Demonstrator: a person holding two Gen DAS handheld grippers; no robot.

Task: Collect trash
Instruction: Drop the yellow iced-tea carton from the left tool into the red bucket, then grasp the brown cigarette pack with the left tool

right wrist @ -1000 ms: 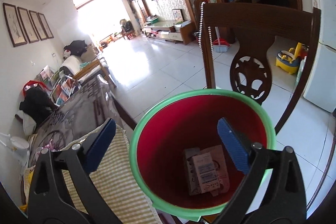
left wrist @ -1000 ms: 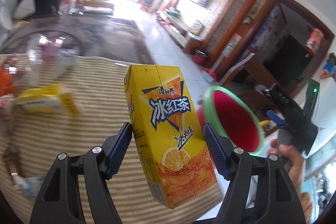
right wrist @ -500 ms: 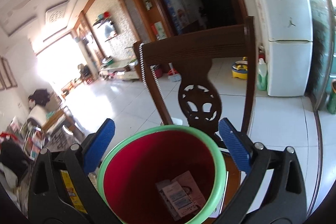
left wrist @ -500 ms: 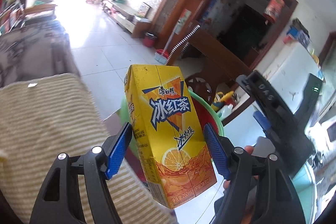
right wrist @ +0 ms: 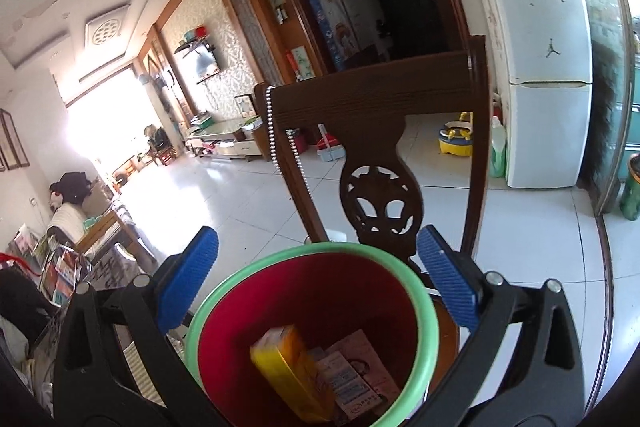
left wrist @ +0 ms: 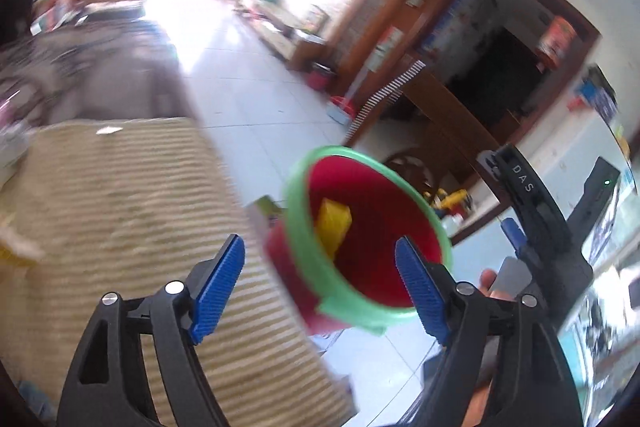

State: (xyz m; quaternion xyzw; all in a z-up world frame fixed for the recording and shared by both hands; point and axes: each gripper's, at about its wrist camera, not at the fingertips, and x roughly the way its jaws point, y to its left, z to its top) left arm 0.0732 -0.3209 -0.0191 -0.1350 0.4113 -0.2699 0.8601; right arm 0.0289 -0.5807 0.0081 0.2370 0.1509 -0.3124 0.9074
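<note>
**Carton dropped in the bin, left gripper empty**

The step in hand reads as the release. The left gripper [left wrist: 320,283] has its jaws opening with nothing between them, and the yellow drink carton [left wrist: 332,223] sits inside the red bin [left wrist: 400,227], leaning against the wall at about nine o'clock of the bin's mouth in the left wrist view. In the right wrist view the same carton [right wrist: 288,367] lies at about seven o'clock in the bin [right wrist: 224,311], beside a pale printed box [right wrist: 352,375] already there.

The right gripper [right wrist: 316,279] stands released, its blue pads wide on either side of the bin's green rim and touching nothing that shows. How the bin is supported I cannot tell; a hand [left wrist: 490,283] shows at four o'clock beyond it, on the right gripper's handle.

The striped counter [left wrist: 120,207] lies at nine o'clock of the left view, blurred, with a yellowish scrap [left wrist: 16,247] at its far left edge. The next move likely calls for swinging the left gripper toward the counter, jaws wide, to find another piece of trash.
</note>
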